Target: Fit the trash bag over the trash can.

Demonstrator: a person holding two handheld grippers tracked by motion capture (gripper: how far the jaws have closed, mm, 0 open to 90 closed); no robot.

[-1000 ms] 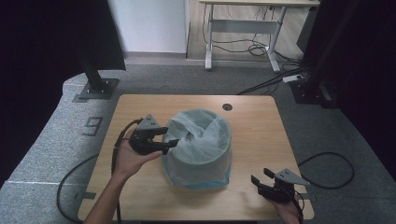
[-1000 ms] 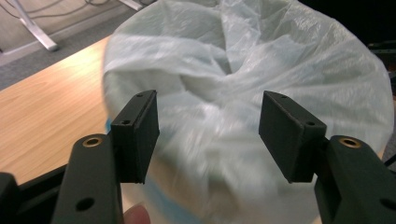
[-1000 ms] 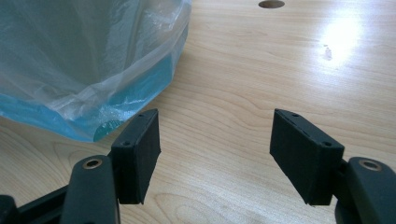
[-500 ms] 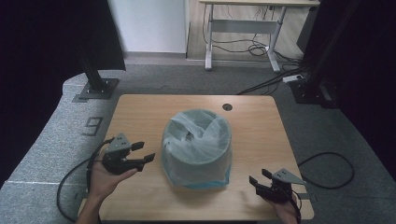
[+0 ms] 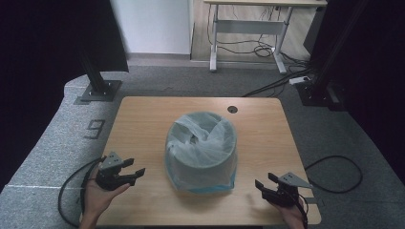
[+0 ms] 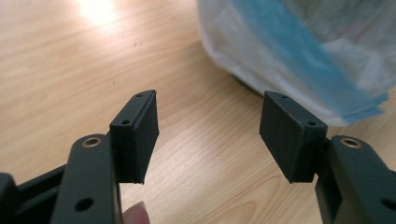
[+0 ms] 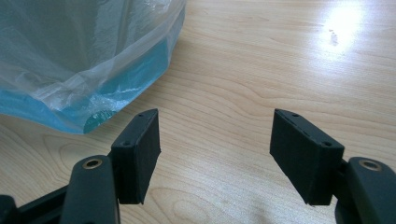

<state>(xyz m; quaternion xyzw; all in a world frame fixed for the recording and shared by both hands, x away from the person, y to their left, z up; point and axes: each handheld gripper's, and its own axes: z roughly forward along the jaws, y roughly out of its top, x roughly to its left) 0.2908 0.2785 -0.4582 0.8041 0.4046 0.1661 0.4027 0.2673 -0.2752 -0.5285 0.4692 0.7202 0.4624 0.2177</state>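
Wood table (image 5: pixel 143 119), bagged bin (image 5: pixel 201 148) dead centre: left gripper (image 5: pixel 130 173) at its 8 o'clock, right gripper (image 5: pixel 265 183) at 4, both off it, jaws apart, empty, equally near.

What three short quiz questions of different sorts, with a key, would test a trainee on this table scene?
1. True or false: the left gripper grips the bag.
2. What lines the bin? A) paper B) clear plastic bag C) cloth
3. Where does the bin stand on the table?

Key:
1. False: its jaws stand open, apart from the bag.
2. B
3. Near the middle, between the left gripper and the right gripper.
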